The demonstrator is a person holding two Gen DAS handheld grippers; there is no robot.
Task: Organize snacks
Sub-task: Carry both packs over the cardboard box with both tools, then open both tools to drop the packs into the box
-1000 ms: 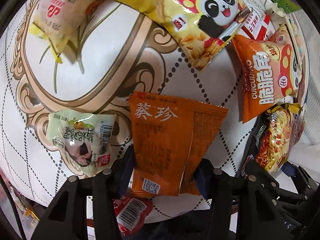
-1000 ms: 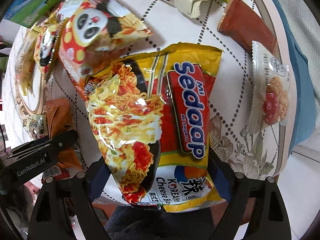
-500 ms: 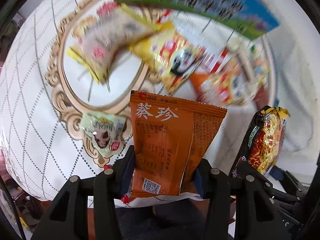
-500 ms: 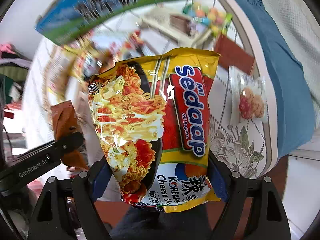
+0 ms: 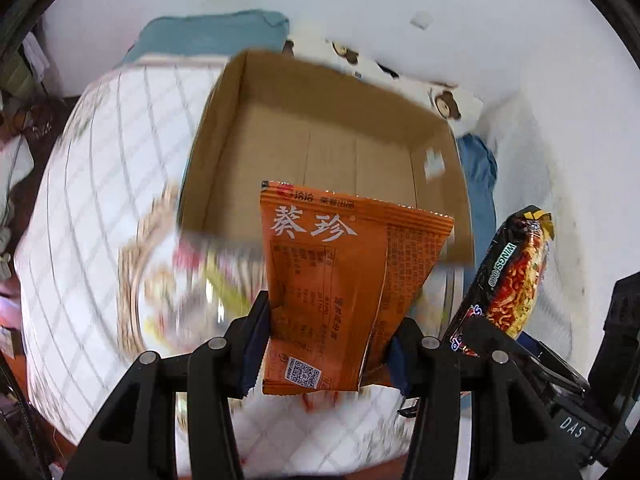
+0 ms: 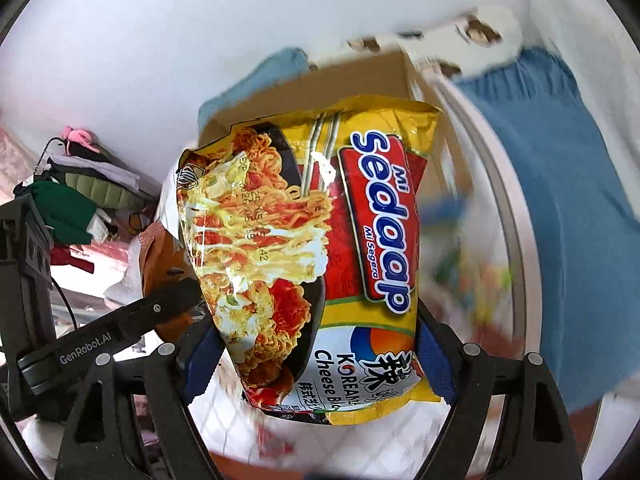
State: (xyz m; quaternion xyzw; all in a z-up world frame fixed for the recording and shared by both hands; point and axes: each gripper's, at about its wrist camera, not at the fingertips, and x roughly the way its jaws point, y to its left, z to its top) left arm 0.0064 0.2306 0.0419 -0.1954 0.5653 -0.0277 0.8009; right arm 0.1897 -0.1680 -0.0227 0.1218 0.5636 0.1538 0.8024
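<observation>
My left gripper [image 5: 326, 344] is shut on an orange snack packet [image 5: 340, 280] with white Chinese characters and holds it up in the air. Behind it an open brown cardboard box [image 5: 280, 128] stands on the round table; its inside looks empty. My right gripper [image 6: 316, 356] is shut on a yellow Mi Sedaap noodle pack [image 6: 320, 240], also lifted. That pack shows at the right of the left wrist view [image 5: 512, 276]. The box's far wall [image 6: 340, 84] shows behind the noodle pack. The left gripper with its orange packet [image 6: 160, 256] is at the left of the right wrist view.
The round table has a white quilted cloth [image 5: 100, 160]. Blurred snack packets [image 5: 208, 272] lie near the box's front. Blue fabric [image 6: 560, 200] and a bear-print cloth [image 5: 444, 104] lie past the table. A clothes pile [image 6: 80, 200] sits at the left.
Both grippers have lifted and tilted up with their packets. The view has swung from the snacks on the table to the open cardboard box and the wall behind.
</observation>
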